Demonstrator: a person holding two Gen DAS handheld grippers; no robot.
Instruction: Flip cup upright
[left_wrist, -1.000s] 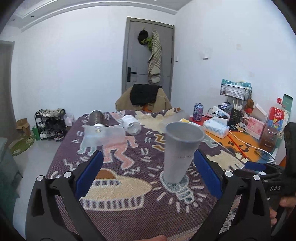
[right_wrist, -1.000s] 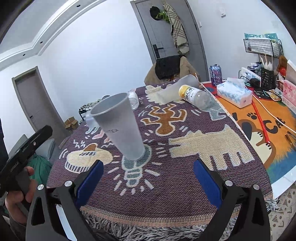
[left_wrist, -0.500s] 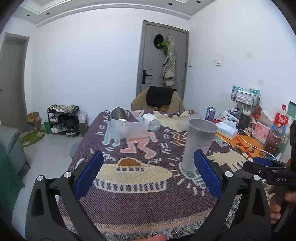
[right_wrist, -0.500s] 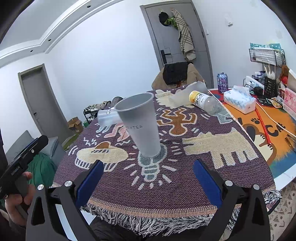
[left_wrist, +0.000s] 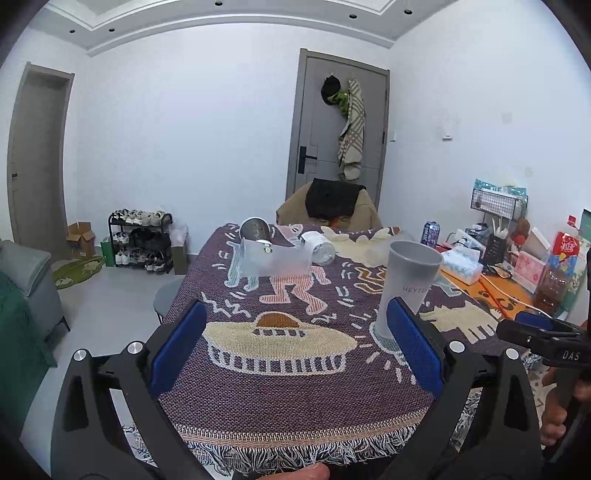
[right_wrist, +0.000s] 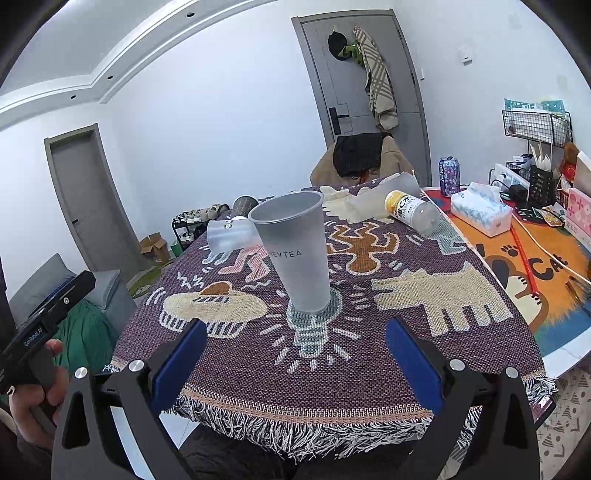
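1. Cup (right_wrist: 291, 251) upright on the patterned tablecloth (right_wrist: 369, 369), mouth up, its base on the woven light-bulb motif near the table's front edge: from how it stands, we judge the flip done.

2. We hold both tools off the table. The right gripper (right_wrist: 295, 362) hangs with its blue pads spread wide and nothing between them; the left gripper (left_wrist: 295, 350) is spread just as wide and equally empty.

3. Where the cup lies: in the right wrist view it stands beyond the fingertips, roughly centred on the gap, apart from both pads. In the left wrist view it sits off to the right, its base partly hidden behind the right-hand pad (left_wrist: 413, 347); we see no contact, though the overlap hides the bottom edge.

4. What could go wrong, as we judge it: the cup is tall, narrow at the foot and probably light, and it rests on soft weave. A stray swing of either tool could clip the rim and topple it. A tug on the fringe (right_wrist: 295, 428) at the table's edge could shift the cloth under it.

5. Other cups and a bottle (right_wrist: 410, 212) lie on their sides farther back, well apart from the standing one.
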